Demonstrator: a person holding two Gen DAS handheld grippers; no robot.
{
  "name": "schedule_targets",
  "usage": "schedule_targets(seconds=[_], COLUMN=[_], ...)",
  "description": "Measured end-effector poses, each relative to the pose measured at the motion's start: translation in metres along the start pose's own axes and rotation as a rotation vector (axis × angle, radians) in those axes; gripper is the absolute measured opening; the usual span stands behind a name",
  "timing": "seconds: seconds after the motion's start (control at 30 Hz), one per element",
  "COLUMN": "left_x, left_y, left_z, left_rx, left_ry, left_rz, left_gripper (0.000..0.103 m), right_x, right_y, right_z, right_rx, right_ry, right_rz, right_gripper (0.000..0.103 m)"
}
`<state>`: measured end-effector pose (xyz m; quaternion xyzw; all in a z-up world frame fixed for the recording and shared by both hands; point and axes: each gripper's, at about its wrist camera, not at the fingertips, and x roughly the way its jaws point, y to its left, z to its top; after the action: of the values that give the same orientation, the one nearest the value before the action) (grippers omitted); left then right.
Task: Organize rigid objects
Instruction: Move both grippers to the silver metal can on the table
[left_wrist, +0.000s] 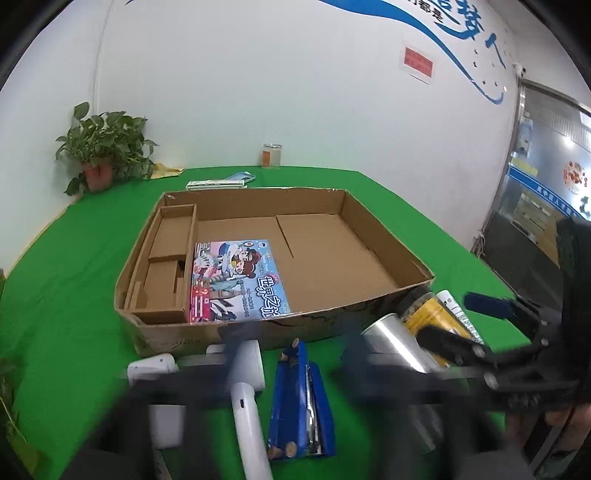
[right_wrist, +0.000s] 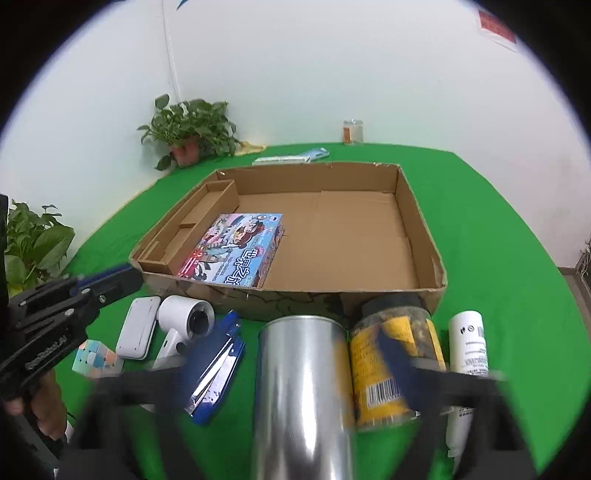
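An open cardboard box (left_wrist: 384, 254) (right_wrist: 424, 236) lies on the green table with a colourful picture box (left_wrist: 236, 280) (right_wrist: 232, 254) inside at its near left. In front of the box lie a white hair dryer (left_wrist: 243, 391) (right_wrist: 184, 321), a blue case (left_wrist: 301, 398) (right_wrist: 218, 373), a silver can (left_wrist: 399, 347) (right_wrist: 303, 384), a yellow-labelled jar (left_wrist: 432, 314) (right_wrist: 391, 362) and a white bottle (left_wrist: 458, 310) (right_wrist: 467, 343). My left gripper (left_wrist: 291, 365) is open above the dryer and blue case. My right gripper (right_wrist: 288, 373) is open around the silver can, fingers blurred.
A white flat case (right_wrist: 136, 332) and a pastel cube (right_wrist: 96, 358) lie at the near left. Potted plants (left_wrist: 99, 151) (right_wrist: 188, 133), a glass jar (left_wrist: 272, 155) and flat items (left_wrist: 218, 182) stand at the table's far side.
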<state>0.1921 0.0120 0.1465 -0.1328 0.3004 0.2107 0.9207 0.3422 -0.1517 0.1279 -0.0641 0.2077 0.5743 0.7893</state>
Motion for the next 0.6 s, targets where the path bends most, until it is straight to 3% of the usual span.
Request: schedule_targets(seconds=[0.03, 0.1, 0.17, 0.23, 0.47, 0.53, 0.6], left_x=[-0.008, -0.011, 0.0, 0.006, 0.005, 0.003, -0.002], left_y=[0.001, 0.009, 0.012, 0.014, -0.006, -0.012, -0.019], left_z=[-0.003, -0.006, -0.012, -0.021, -0.056, -0.061, -0.069], left_rx=[-0.031, -0.09, -0.13, -0.158, -0.109, -0.107, -0.101], left_ry=[-0.026, -0.06, 0.028, 0.064, 0.097, 0.109, 0.115], left_rz=[0.043, 0.006, -0.049, -0.075, -0.097, -0.109, -0.123], left_gripper=[0.103, 0.103, 0.103, 0.103, 0.103, 0.103, 0.103], right_x=[-0.005, -0.014, -0.018, -0.021, -0.021, -0.018, -0.013], right_y=[-0.002, -0.009, -0.015, -0.018, -0.009, -0.005, -0.005], right_z=[-0.003, -0.01, -0.02, -0.033, -0.08, -0.086, -0.09], right_rx=[0.012, 0.038, 0.043, 0.049, 0.033, 0.026, 0.028], right_ry=[-0.014, -0.022, -0.003, 0.016, 0.124, 0.137, 0.151], right_rz=[0.01, 0.026, 0.062, 0.094, 0.143, 0.123, 0.075], right_gripper=[0.101, 0.101, 0.101, 0.101, 0.101, 0.096, 0.077])
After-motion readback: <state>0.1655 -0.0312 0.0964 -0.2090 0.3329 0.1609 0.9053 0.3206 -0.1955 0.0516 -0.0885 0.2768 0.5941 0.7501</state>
